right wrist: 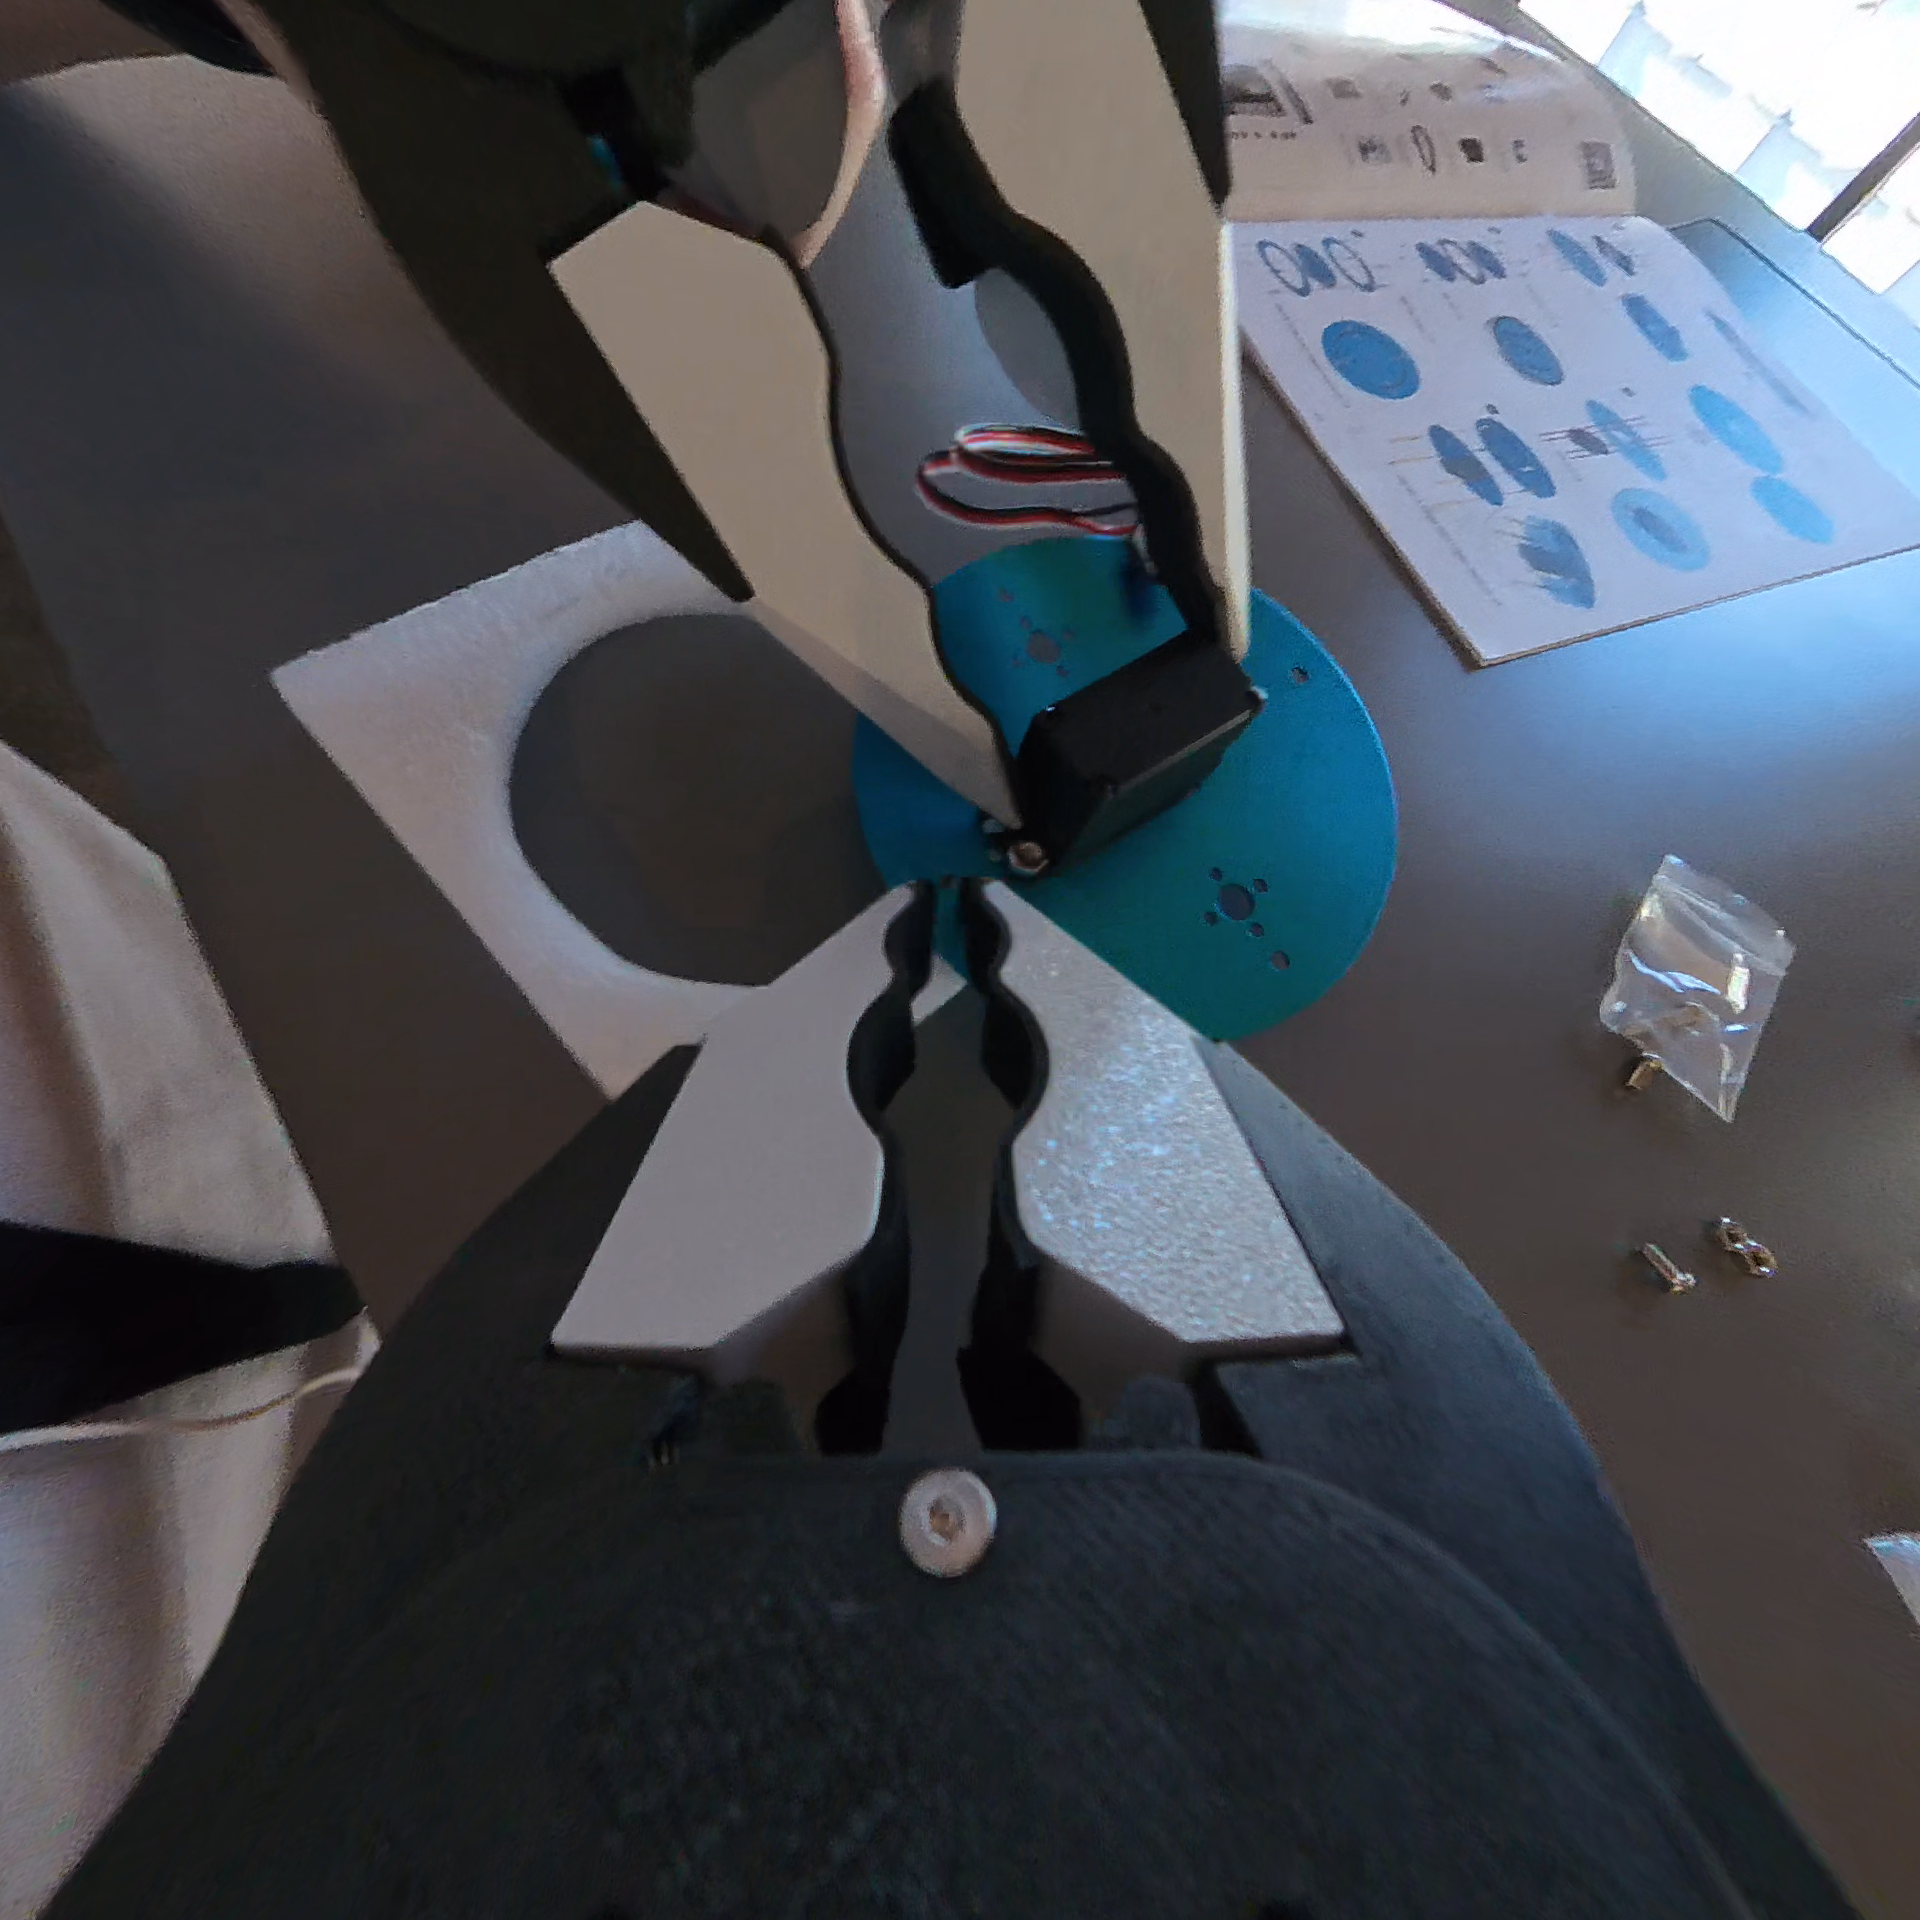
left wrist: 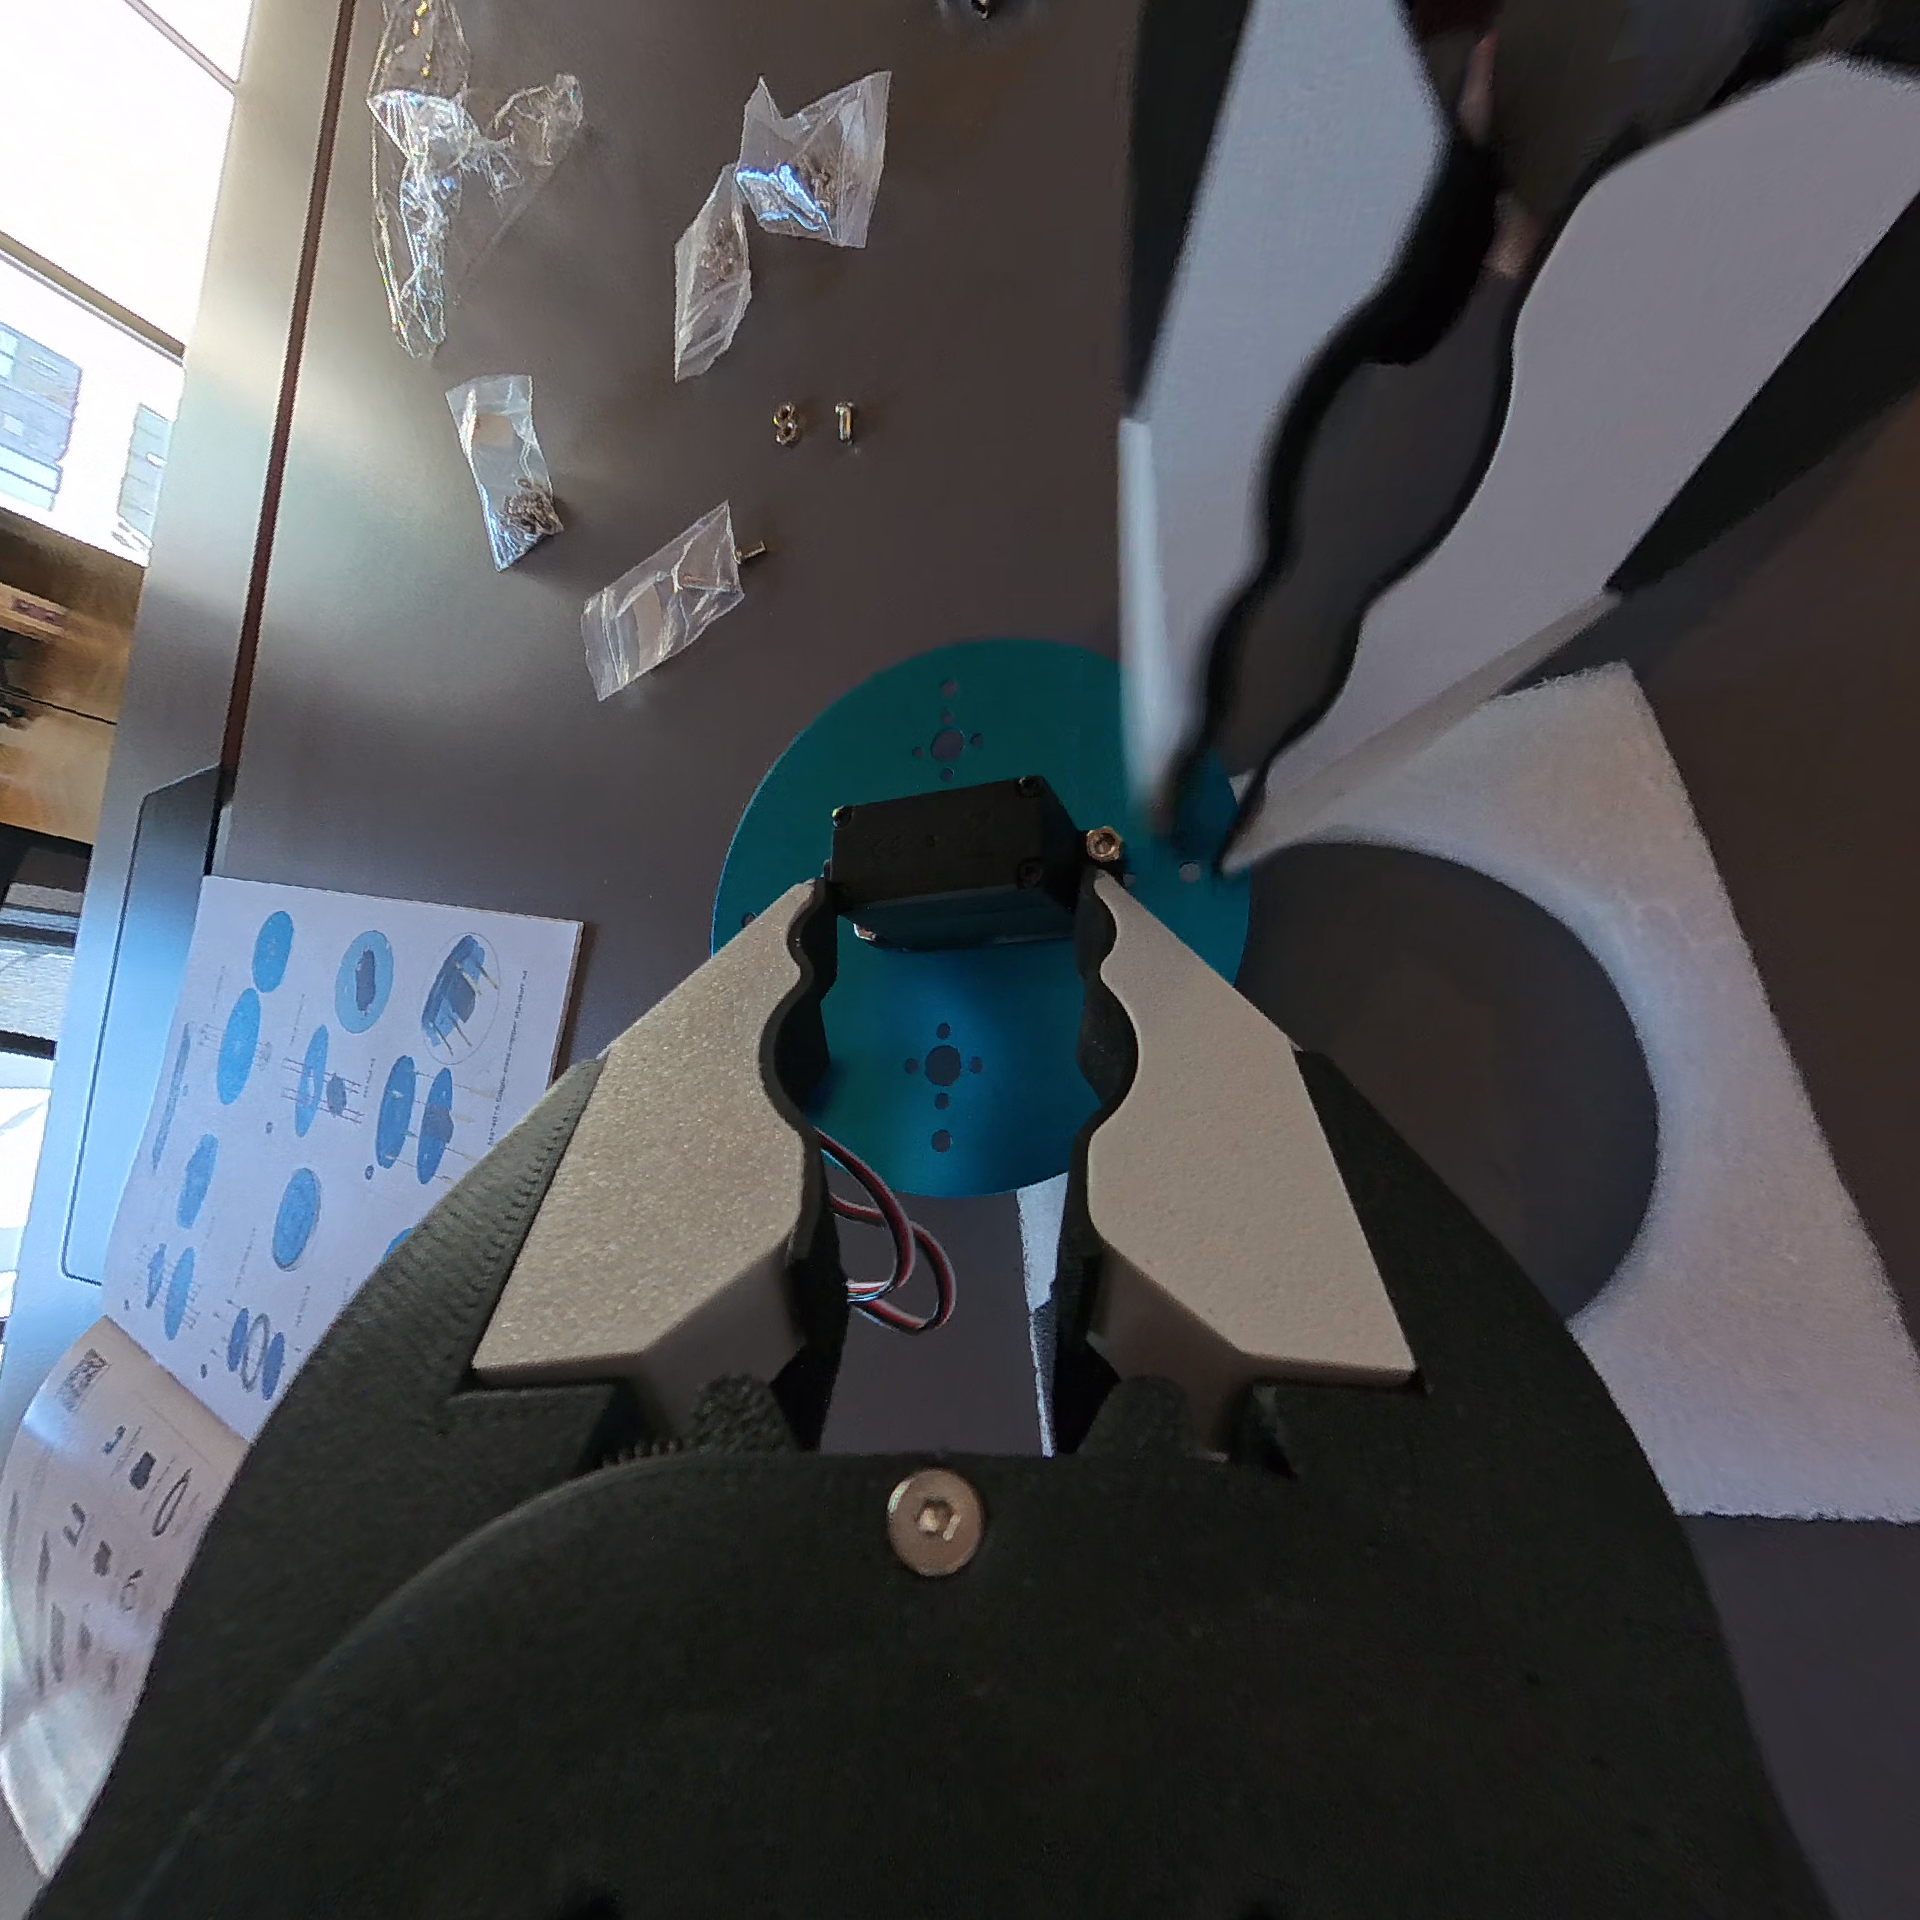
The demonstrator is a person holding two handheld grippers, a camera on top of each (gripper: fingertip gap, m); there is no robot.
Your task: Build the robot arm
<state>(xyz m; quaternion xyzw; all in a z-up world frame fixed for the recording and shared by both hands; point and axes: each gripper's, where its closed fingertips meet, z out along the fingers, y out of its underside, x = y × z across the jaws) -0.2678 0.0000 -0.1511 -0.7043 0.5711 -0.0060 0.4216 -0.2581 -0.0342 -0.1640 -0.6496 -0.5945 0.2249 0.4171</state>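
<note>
Far left on the grey worktop [left wrist: 935, 364] lies an instruction sheet [left wrist: 343, 1122] with blue disc diagrams and small print I'll leave unread, and beyond it a scatter of clear plastic bags [left wrist: 717, 281] of hardware. Next across, the left gripper [left wrist: 951, 894] has its jaws clamped on a black servo [left wrist: 951, 857], one on each short side, so the servo's long axis runs straight across the jaws. The servo sits on a blue disc [left wrist: 966, 1091] flat on the worktop, its striped wires [left wrist: 894, 1268] trailing back under the gripper. At the servo's right corner stands a small brass standoff [left wrist: 1103, 842] (touching the jaw tip, it seems). Right again, the right gripper [right wrist: 940, 894] hangs over the disc's edge just beside that corner, jaws nearly together on nothing visible. Behind it, white foam [right wrist: 436, 748] with a round cut-out.
</note>
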